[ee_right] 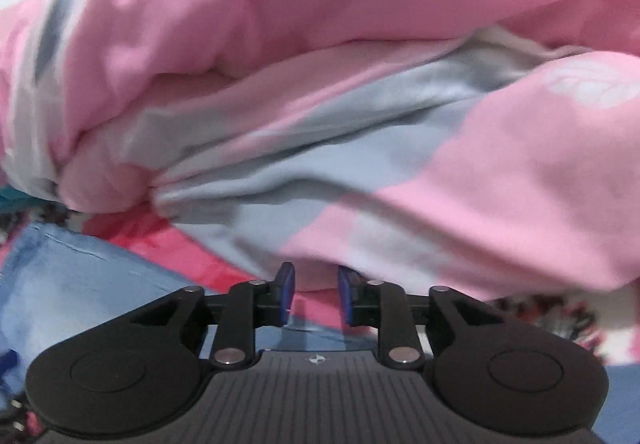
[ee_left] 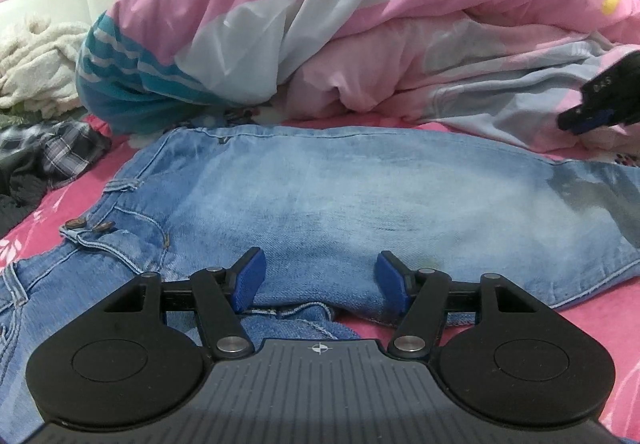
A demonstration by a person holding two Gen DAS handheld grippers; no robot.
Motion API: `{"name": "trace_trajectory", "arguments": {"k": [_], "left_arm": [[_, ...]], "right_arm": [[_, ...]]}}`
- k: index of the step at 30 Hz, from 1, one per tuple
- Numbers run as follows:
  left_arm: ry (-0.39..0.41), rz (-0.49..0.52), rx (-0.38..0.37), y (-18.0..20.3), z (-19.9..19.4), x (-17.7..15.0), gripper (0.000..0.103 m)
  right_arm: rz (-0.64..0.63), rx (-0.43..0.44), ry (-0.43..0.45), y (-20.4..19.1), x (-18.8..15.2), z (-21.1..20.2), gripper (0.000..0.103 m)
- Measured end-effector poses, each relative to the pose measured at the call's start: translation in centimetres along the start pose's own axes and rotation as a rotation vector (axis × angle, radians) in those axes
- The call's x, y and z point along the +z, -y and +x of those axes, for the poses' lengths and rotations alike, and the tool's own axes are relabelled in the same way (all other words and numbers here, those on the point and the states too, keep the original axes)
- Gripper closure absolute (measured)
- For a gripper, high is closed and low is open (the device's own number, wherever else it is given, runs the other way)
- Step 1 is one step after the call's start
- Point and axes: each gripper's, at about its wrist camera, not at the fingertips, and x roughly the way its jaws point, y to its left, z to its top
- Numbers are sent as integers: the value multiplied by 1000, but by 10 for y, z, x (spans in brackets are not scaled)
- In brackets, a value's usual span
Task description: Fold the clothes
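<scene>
Jeans (ee_left: 320, 184) in faded light blue lay spread across the pink bed (ee_left: 592, 320) in the left wrist view, the waistband with its two brown buttons toward the left and the legs running off to the right. The left gripper (ee_left: 320, 280) hung low over the near edge of the denim, its blue fingers (ee_left: 250, 280) standing wide apart with cloth under the gap but nothing pinched between them. Behind the jeans a bulky pink and grey duvet (ee_left: 360, 24) was heaped up, with a teal striped patch at its left end. Further left sat a cream fleece blanket (ee_left: 36, 64) and a dark checked shirt (ee_left: 60, 148). At the right edge the tip of the right gripper (ee_left: 588, 120) showed in front of the duvet, well apart from the left one. In the right wrist view, which was somewhat blurred, the duvet (ee_right: 320, 84) filled most of the picture, a yellow patch at its top right. The right gripper (ee_right: 316, 296) pointed at the duvet's lower fold; its fingers (ee_right: 286, 294) stood a narrow way apart and gripped nothing, though the pink fold hung just beyond their tips. A strip of the jeans (ee_right: 80, 284) lay at lower left on the bed (ee_right: 168, 244).
</scene>
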Motion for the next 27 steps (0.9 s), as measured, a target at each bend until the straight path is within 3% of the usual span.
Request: {"name": "trace_trajectory", "arguments": {"k": [6, 11, 19, 23, 27], "left_arm": [[-1, -8, -6, -2, 1, 0, 41], [-1, -6, -3, -1, 1, -1, 41], [-1, 5, 5, 0, 1, -1, 41], [-1, 7, 6, 0, 1, -1, 40], [0, 9, 8, 0, 1, -1, 40]], "right_arm": [[-149, -33, -90, 36, -21, 11, 74], [-142, 79, -60, 53, -34, -6, 73], [-222, 210, -66, 54, -32, -13, 70], [-357, 162, -61, 36, -48, -4, 63], [-270, 223, -30, 45, -34, -11, 63]]}}
